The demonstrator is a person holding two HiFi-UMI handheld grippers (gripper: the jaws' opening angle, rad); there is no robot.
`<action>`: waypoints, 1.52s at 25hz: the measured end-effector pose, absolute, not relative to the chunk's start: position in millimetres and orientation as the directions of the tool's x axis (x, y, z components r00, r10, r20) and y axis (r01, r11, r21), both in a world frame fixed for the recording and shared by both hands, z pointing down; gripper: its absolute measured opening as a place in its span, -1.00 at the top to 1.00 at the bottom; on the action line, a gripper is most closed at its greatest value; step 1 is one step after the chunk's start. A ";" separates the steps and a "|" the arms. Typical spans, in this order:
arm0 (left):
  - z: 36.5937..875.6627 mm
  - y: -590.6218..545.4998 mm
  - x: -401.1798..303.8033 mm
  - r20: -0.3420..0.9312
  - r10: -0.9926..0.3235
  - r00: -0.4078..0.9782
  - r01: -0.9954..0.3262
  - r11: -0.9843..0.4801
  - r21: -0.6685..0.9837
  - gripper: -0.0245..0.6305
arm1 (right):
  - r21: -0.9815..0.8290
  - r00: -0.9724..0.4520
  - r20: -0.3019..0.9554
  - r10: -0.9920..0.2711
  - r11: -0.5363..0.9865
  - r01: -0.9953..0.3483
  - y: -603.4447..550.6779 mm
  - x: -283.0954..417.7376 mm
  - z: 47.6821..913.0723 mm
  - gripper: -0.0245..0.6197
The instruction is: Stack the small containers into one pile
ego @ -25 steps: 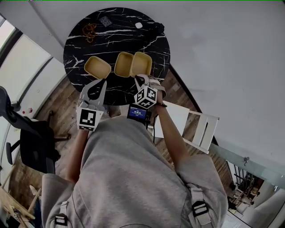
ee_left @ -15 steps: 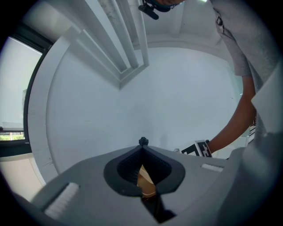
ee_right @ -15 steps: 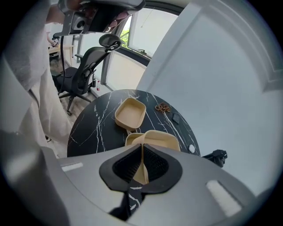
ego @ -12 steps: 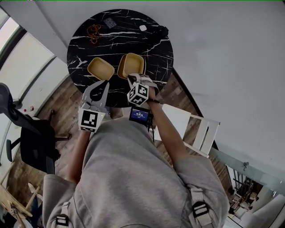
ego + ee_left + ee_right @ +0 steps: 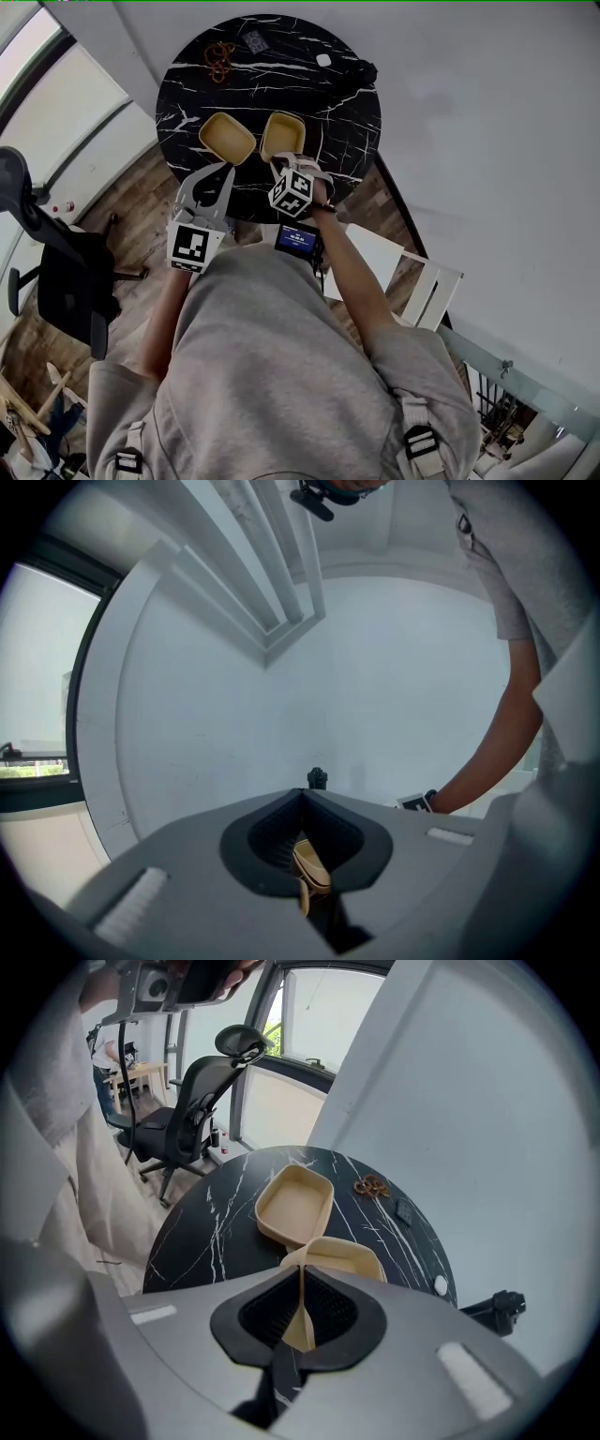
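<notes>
Two tan containers show on the black marble table (image 5: pixel 347 112). One container (image 5: pixel 227 138) (image 5: pixel 295 1206) lies alone at the left. My right gripper (image 5: pixel 281 165) (image 5: pixel 302 1271) is shut on the near rim of a second container (image 5: pixel 284 134) (image 5: pixel 345 1258), which is over the spot where a third stood; that third one is hidden beneath it. Whether the held one rests inside it I cannot tell. My left gripper (image 5: pixel 214 180) (image 5: pixel 303 797) hovers shut and empty at the table's near edge, just short of the lone container; a sliver of tan container (image 5: pixel 312 869) shows through its jaws.
At the table's far side lie brown rings (image 5: pixel 220 53), a small dark item (image 5: pixel 253 40), a white disc (image 5: pixel 323 60) and a black object (image 5: pixel 363 71). An office chair (image 5: pixel 56 272) stands left of the table, a white folding chair (image 5: pixel 403 272) right. A wall is close behind.
My right gripper carried its container leftward and down, from beside the middle container to over it, so three separate containers now read as two. The left gripper stayed put.
</notes>
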State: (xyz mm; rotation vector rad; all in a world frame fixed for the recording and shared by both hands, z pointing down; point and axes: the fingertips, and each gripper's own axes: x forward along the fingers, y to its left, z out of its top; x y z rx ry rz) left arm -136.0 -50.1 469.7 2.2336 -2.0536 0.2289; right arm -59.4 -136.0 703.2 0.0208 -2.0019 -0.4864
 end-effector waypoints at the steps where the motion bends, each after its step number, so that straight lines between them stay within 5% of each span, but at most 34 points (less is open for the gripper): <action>1: 469.9 -48.7 -138.4 0.178 -0.981 0.074 -0.996 -0.080 -0.029 0.93 | 0.340 -0.464 0.859 -0.217 0.919 0.199 -134.9 -60.2 706.6 0.83; 19: 476.0 -35.4 -158.2 0.196 -0.980 0.031 -0.999 -0.038 -0.031 0.93 | 0.292 -0.399 0.898 -0.186 0.930 0.224 -136.4 -68.7 738.3 0.83; 38: 495.6 -45.8 -148.8 0.244 -0.966 0.089 -0.995 -0.095 -0.012 0.93 | 0.009 -0.291 0.952 0.098 0.938 0.347 -74.2 -42.9 772.4 0.60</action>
